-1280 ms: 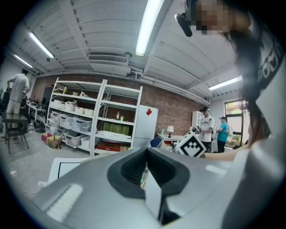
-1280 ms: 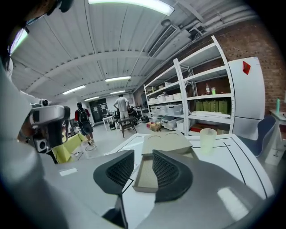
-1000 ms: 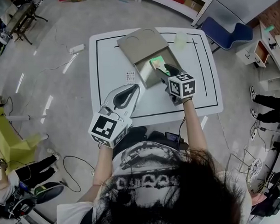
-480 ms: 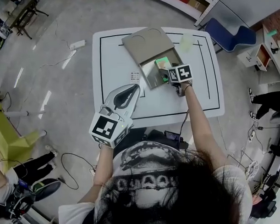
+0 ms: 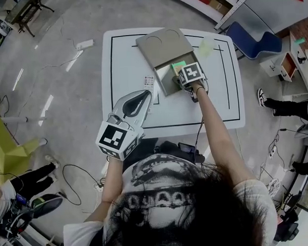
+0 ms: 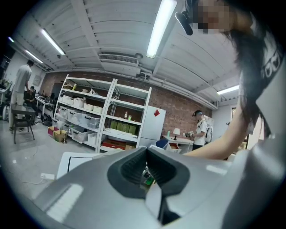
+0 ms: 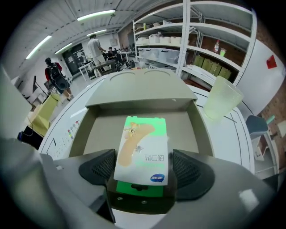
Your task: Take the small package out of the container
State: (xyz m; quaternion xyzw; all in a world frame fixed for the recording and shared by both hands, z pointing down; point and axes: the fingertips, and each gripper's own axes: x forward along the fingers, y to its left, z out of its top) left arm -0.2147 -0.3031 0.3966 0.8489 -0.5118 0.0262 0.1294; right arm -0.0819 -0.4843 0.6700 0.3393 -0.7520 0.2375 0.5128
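The container [image 5: 159, 46] is a flat grey-beige box with its lid slid back, lying at the far middle of the white table [image 5: 219, 112]. In its open tray [image 7: 140, 105] lies the small green and white package [image 7: 143, 147], of which only a green edge [image 5: 178, 66] shows in the head view. My right gripper [image 7: 143, 169] points steeply down into the tray [image 5: 188, 78]. Its jaws have just been opening and stand wide on either side of the package, pads [image 7: 99, 166] not pressing on it. My left gripper [image 5: 142, 96] hovers by the table's near left edge, shut and holding nothing [image 6: 146, 169].
A pale translucent cup [image 5: 206, 45] [image 7: 221, 100] stands right of the container. A small card with coloured dots [image 5: 148, 84] lies left of the tray. A blue chair [image 5: 252, 38], shelving [image 6: 103, 120] and people stand around the table.
My right gripper has moved away from me over the tray, tipped downward and sunk toward the package, its jaws spreading. The left gripper has drifted slightly.
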